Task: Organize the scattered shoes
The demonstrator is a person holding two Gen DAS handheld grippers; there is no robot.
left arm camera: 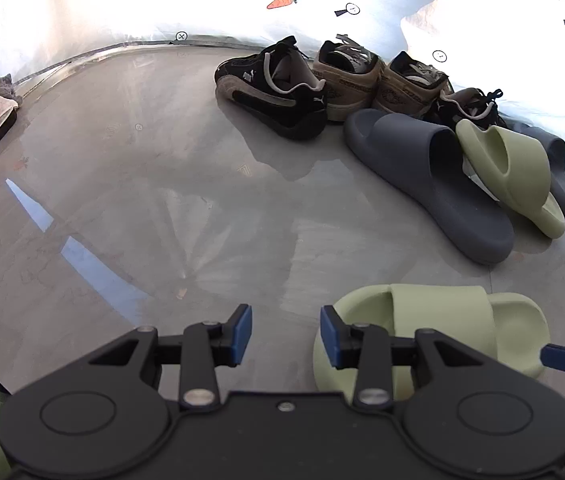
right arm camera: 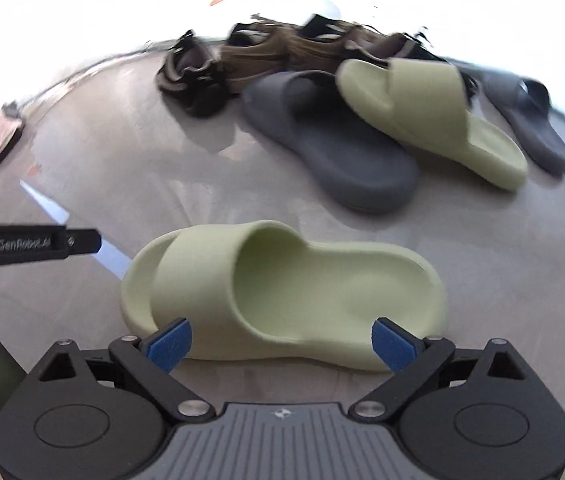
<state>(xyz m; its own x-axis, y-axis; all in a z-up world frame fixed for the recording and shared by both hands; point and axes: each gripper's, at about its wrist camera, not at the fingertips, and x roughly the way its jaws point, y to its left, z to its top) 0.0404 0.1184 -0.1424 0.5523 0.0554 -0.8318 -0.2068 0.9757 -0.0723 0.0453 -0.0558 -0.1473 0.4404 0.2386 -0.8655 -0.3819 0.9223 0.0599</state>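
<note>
Green slipper lies alone on the floor, near the shoe pile. Right gripper gapes wide beside it, holding nothing. Left gripper, partly apart, holds nothing too.

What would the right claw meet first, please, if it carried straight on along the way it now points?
Most likely the pale green foam slide sandal lying alone on the grey floor. It sits directly ahead of the open right claw, its side wall between the blue pads, though depth is hard to judge.
</note>
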